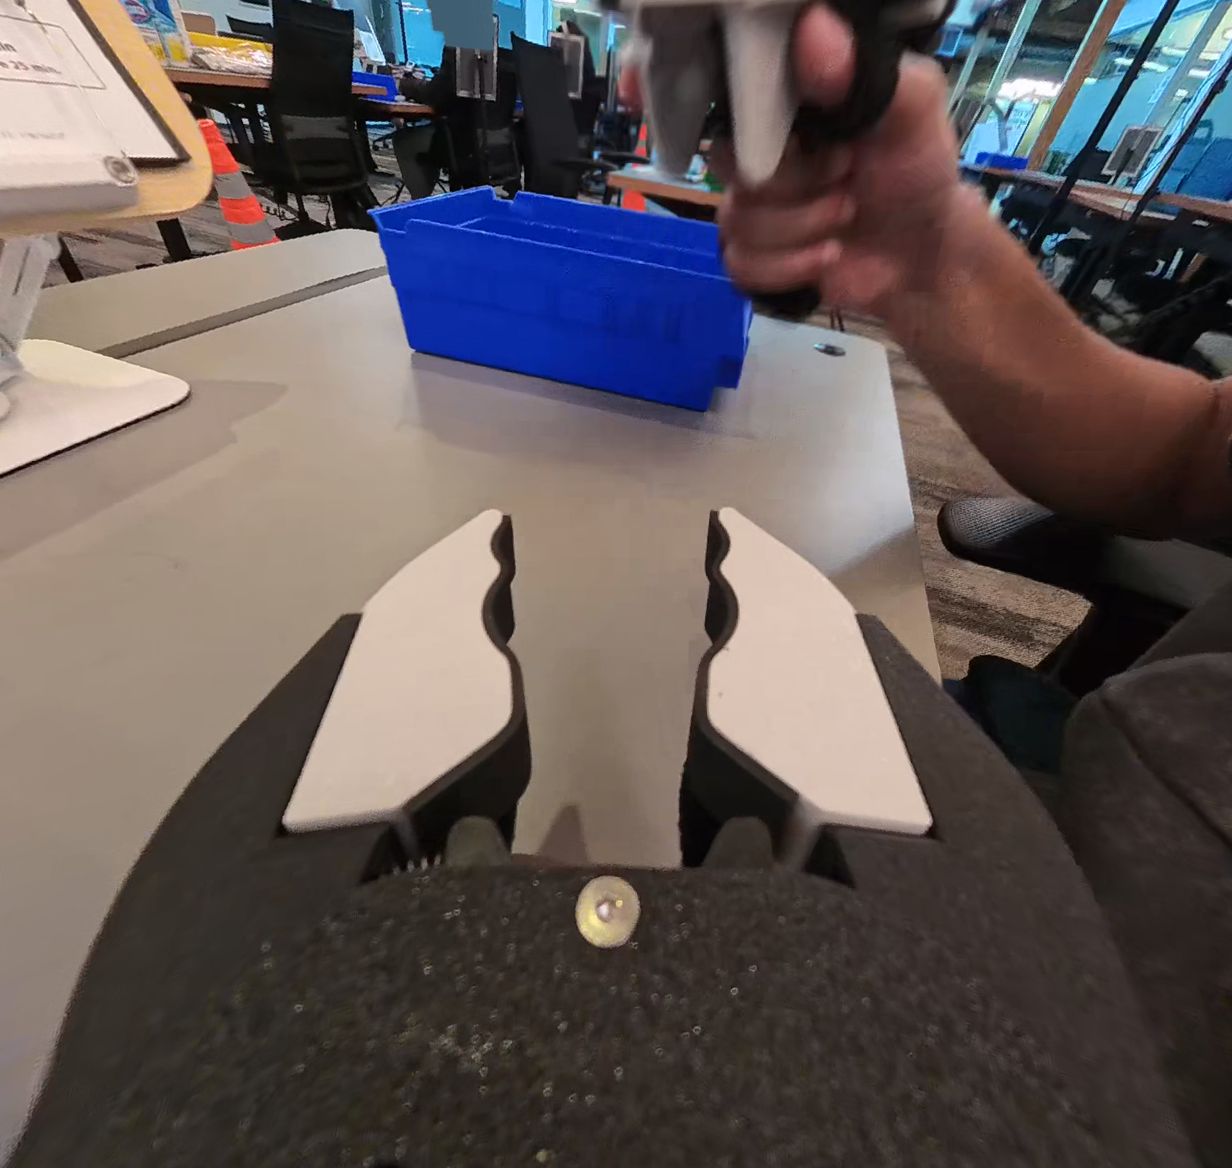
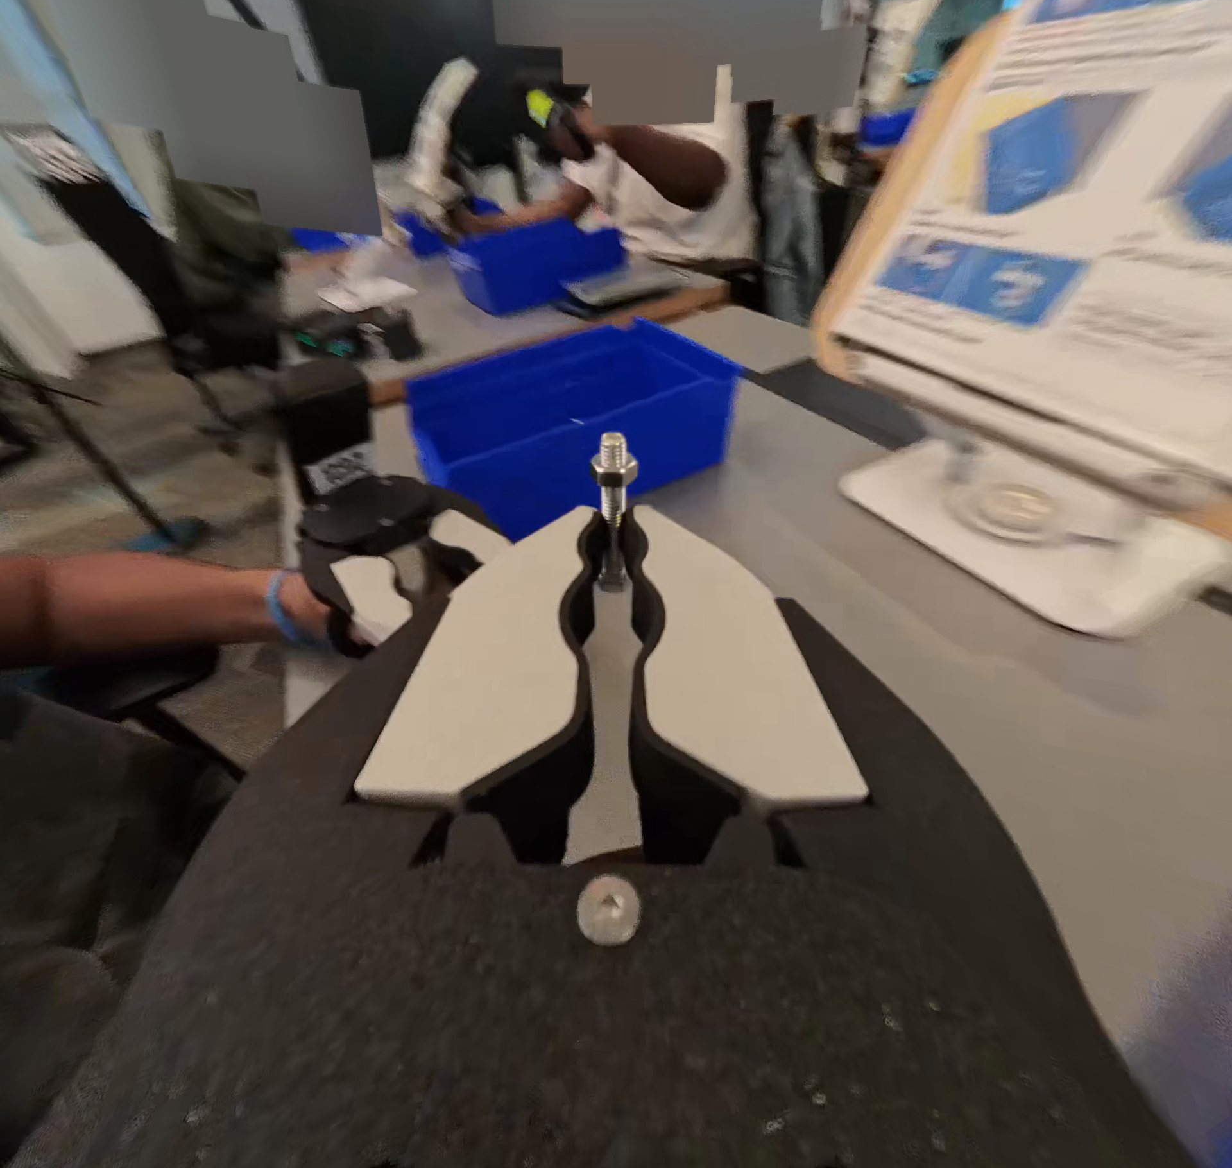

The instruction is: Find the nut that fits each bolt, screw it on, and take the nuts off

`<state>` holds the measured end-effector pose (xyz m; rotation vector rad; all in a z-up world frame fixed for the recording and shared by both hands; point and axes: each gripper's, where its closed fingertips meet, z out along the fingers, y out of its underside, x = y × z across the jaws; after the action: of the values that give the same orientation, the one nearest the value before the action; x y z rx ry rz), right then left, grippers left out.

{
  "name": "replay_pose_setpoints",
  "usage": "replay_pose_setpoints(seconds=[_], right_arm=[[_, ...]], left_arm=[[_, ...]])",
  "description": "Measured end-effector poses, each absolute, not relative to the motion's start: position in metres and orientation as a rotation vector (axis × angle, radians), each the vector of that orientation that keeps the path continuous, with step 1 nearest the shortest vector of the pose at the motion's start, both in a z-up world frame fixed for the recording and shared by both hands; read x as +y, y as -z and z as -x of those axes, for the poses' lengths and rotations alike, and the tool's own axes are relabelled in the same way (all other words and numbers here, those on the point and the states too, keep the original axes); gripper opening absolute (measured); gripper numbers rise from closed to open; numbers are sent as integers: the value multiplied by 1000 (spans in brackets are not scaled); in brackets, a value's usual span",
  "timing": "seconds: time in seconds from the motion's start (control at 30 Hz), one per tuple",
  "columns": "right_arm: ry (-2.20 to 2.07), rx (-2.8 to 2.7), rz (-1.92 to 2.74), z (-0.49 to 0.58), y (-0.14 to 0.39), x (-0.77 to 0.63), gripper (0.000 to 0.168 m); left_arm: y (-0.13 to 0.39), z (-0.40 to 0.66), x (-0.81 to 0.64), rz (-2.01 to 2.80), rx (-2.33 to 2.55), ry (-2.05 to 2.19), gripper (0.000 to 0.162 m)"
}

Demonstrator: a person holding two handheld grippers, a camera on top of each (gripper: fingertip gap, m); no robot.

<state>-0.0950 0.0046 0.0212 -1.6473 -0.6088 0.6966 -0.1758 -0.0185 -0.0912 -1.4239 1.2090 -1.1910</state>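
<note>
Grey-faced, black-edged, wavy along the inner rims: right gripper (image 2: 611, 522) pinching a steel bolt (image 2: 611, 514) at the very tips, jaws drawn narrow around the shank. Standing upright between the tips, threaded end up, hex head low in the gap. Carrying a hex nut (image 2: 613, 467) partway down the thread, a few turns of thread showing above it. Holding all this above the grey table (image 2: 1000, 702), in front of the blue plastic bin (image 2: 573, 416).

Gaping wide and empty: left gripper (image 1: 610, 529), fingers (image 1: 427, 669) spread well apart, nothing but bare matte tabletop (image 1: 333, 469) showing between them. Hovering low over the table, pointing toward the blue bin (image 1: 567, 309), which is sitting well beyond the tips. Showing the same flat pale plates on thick black scalloped pads, set in a rough, speckled black body with a shiny round screw head (image 1: 607, 911) at its middle.

Appearing again in the left wrist view, blurred and high up above the bin: the right gripper (image 1: 713, 156), gripped by a hand (image 1: 833, 202). Standing at the table's edge: a white stand (image 2: 1040, 536) propping up a printed sheet (image 2: 1067, 169).
</note>
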Motion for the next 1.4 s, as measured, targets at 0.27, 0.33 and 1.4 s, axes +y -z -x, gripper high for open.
replay_pose_setpoints(seconds=[0.27,0.33,1.4], right_arm=[[-280,-391,2319,-116,15,-1,6],[-246,-403,2535,-146,61,-4,6],[-742,-521,1622,115,67,-10,34]], left_arm=[[75,186,-2,1456,1045,1393,54],[74,189,2,1470,1019,1429,54],[96,182,-1,1522,1118,1262,53]])
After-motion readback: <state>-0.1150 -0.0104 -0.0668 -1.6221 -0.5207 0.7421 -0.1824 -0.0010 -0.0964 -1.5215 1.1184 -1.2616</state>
